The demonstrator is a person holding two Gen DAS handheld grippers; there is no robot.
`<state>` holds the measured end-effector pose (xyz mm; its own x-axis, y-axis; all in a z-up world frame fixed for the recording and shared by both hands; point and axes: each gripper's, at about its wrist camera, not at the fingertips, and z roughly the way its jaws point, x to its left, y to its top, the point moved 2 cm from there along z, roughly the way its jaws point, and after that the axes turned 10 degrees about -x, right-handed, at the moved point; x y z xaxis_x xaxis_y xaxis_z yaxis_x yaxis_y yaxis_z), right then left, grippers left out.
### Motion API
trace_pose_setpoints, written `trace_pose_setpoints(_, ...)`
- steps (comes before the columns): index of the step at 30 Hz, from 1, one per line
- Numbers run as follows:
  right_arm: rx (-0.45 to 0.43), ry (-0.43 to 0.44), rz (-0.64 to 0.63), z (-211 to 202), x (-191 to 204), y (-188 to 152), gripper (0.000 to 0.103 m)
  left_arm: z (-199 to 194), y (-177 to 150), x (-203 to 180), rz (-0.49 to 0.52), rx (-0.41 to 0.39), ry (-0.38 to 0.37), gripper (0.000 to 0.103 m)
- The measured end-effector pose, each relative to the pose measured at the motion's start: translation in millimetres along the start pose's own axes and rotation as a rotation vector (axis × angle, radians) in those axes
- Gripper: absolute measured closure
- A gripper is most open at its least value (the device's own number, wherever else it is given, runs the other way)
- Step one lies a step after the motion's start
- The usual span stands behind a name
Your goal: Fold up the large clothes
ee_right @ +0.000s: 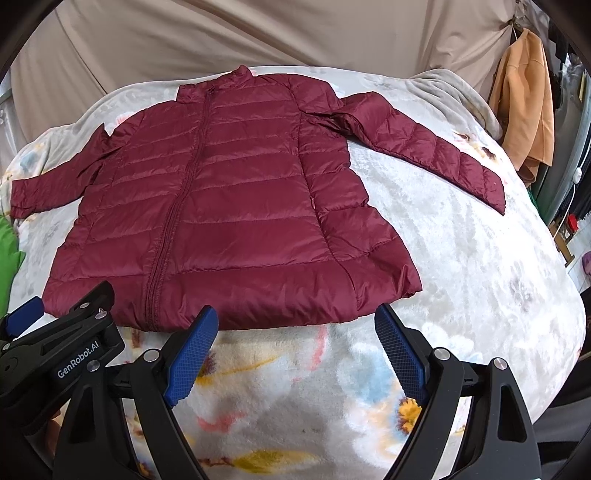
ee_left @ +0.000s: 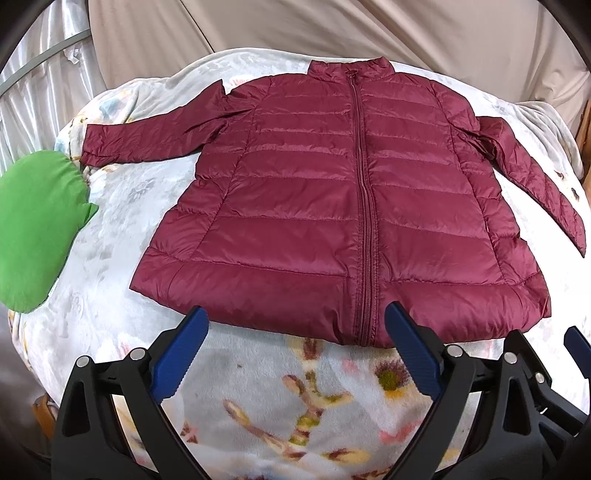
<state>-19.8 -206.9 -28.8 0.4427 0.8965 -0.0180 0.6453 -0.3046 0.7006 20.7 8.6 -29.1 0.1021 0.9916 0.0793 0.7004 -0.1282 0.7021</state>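
Note:
A maroon quilted puffer jacket [ee_left: 332,206] lies flat and zipped, front up, collar away from me, on a floral blanket; it also shows in the right wrist view [ee_right: 229,206]. Its left sleeve [ee_left: 147,136] stretches out left, its right sleeve [ee_right: 424,144] angles out right. My left gripper [ee_left: 295,321] is open and empty, just short of the hem near the zipper. My right gripper [ee_right: 295,321] is open and empty, just short of the hem's right part. Each gripper shows at the edge of the other's view.
The pale floral blanket [ee_left: 295,398] covers the bed. A green cloth [ee_left: 33,225] lies at the left edge. A beige curtain [ee_right: 258,33] hangs behind. An orange garment [ee_right: 524,99] hangs at the far right, with clutter below it.

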Motion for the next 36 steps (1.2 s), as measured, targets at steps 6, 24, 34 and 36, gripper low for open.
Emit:
trace_pose_setpoints(6, 0.000, 0.000, 0.001, 0.6, 1.0, -0.8, 0.018, 0.1, 0.6, -0.6, 0.000, 0.001, 0.001, 0.009)
trace_pose_setpoints(24, 0.009, 0.003, 0.005, 2.1, 1.0, -0.4, 0.018, 3.4, 0.7, 0.8, 0.003, 0.005, 0.003, 0.010)
trace_pose_setpoints(34, 0.011, 0.003, 0.007, 3.2, 2.0, -0.7, 0.018, 4.0, 0.7, 1.0, 0.004, 0.007, 0.003, 0.010)
trace_pose_setpoints(36, 0.010, 0.002, 0.006, 3.1, 1.7, -0.4, 0.018, 4.1, 0.7, 1.0, 0.004, 0.007, 0.003, 0.010)
